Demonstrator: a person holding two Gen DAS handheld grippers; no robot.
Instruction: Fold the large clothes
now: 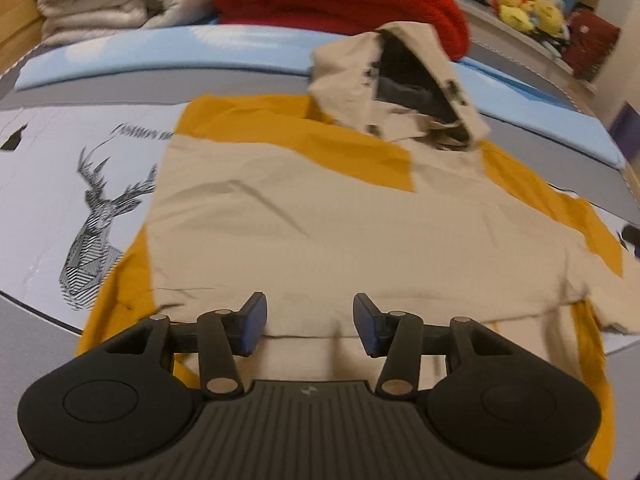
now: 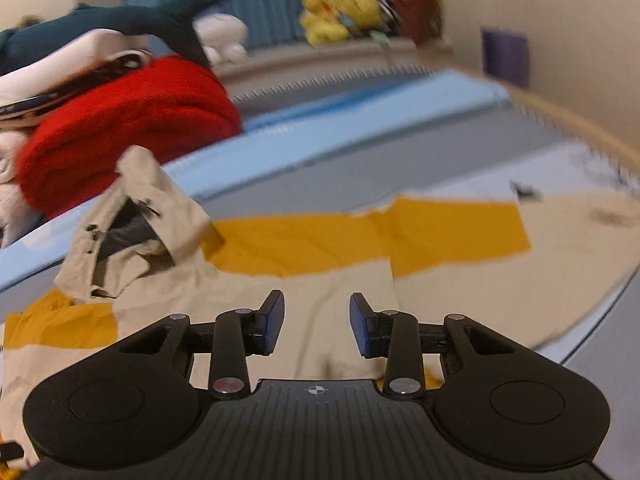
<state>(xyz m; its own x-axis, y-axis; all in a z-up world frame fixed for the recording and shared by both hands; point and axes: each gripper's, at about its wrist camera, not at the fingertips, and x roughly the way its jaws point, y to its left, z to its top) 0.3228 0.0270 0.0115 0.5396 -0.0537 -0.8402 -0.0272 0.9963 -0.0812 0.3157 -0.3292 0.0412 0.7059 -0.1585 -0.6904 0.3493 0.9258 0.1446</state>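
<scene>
The hooded jacket (image 1: pixel 280 216), beige with mustard-yellow panels, lies spread flat on the bed (image 1: pixel 48 168), filling the ground ahead of both sets of jaws. The left gripper (image 1: pixel 310 326) hovers over the jacket's near edge with its jaws wide apart and nothing between them; beige cloth shows through the gap. Beyond the jaws and a little to the right, the hood (image 1: pixel 400 84) stands up from the collar, its dark lining facing the camera. Left of the jaws, a black line-drawn deer print (image 1: pixel 96 220) marks the bed cover, beside the jacket's yellow side panel.

The right gripper (image 2: pixel 317 328) also has its jaws wide and holds nothing, poised above beige fabric. Ahead of the jaws a yellow band (image 2: pixel 360 236) runs across the jacket, and further right a sleeve (image 2: pixel 560 232) seems to stretch outward, though that part is blurred. The hood (image 2: pixel 136 224) rises to the left of the jaws.

Beyond the hood in both views sits a folded red garment (image 1: pixel 340 0) at the far side of the bed, with a cream blanket (image 1: pixel 112 0) to its left. A light blue strip of bedding (image 1: pixel 160 52) runs between these and the jacket. Yellow plush toys (image 2: pixel 340 16) rest on a ledge far behind, and a dark teal plush shark (image 2: pixel 120 20) lies above the red pile
</scene>
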